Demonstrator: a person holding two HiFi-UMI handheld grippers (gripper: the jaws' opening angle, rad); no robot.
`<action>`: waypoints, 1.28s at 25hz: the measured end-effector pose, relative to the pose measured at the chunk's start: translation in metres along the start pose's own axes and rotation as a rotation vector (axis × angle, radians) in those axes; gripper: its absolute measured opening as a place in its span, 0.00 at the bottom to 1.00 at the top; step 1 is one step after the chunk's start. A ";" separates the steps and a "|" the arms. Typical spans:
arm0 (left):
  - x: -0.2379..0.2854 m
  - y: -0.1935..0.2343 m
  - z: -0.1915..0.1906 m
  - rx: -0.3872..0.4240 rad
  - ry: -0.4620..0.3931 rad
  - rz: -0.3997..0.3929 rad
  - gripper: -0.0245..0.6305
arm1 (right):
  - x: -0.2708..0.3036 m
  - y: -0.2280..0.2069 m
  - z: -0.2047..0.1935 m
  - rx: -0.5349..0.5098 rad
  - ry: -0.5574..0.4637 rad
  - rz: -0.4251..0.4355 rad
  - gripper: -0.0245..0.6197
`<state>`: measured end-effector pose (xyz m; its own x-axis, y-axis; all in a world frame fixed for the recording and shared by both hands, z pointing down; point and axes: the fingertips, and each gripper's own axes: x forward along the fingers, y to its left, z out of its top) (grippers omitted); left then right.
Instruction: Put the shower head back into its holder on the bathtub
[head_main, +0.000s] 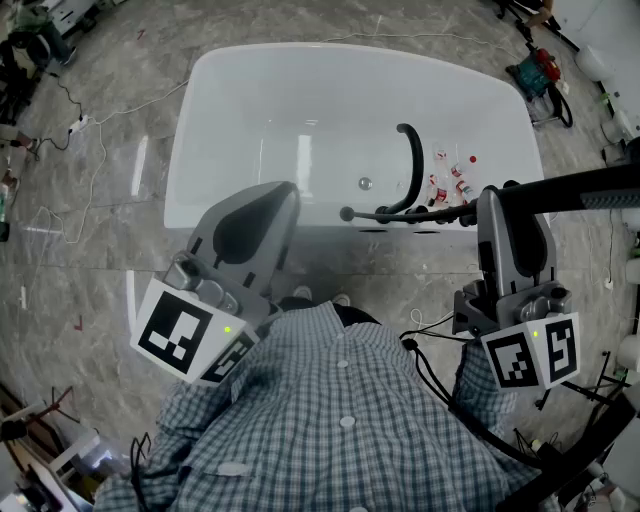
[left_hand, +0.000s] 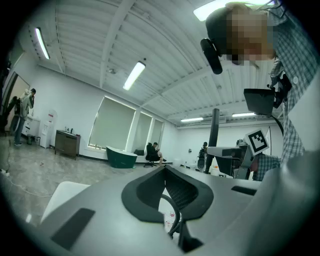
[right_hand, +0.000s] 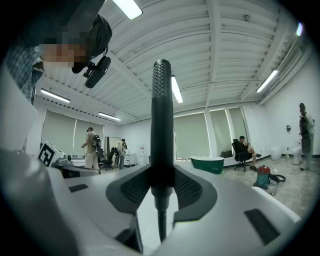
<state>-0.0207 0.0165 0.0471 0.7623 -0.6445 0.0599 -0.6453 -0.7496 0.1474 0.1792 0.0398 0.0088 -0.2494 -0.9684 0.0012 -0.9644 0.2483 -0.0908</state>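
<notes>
Left tongs (head_main: 280, 192), drawn together and empty, are held before the bathtub's (head_main: 190, 205) near rim. The black shower head (head_main: 420, 213) is gripped in the right tongs (head_main: 490, 205), its length laid along that rim's right half. The holder cannot be made out.

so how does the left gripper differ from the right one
The right gripper holds the slim black shower head; the left gripper holds nothing. The right's jaws stand apart around its handle; the left's are together. Both are grey and face the white bathtub.
</notes>
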 end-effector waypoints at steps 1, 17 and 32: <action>0.000 0.000 0.000 0.002 0.001 -0.002 0.05 | 0.000 0.000 0.000 0.001 -0.003 -0.003 0.25; 0.001 -0.006 0.001 0.013 0.005 -0.021 0.05 | -0.002 0.000 -0.001 0.030 -0.006 -0.010 0.25; -0.005 -0.004 -0.006 -0.001 0.027 -0.017 0.05 | 0.001 0.005 -0.009 0.040 0.025 -0.010 0.25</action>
<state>-0.0212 0.0234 0.0521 0.7743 -0.6273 0.0838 -0.6322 -0.7603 0.1495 0.1735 0.0405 0.0177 -0.2428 -0.9697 0.0270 -0.9627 0.2375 -0.1300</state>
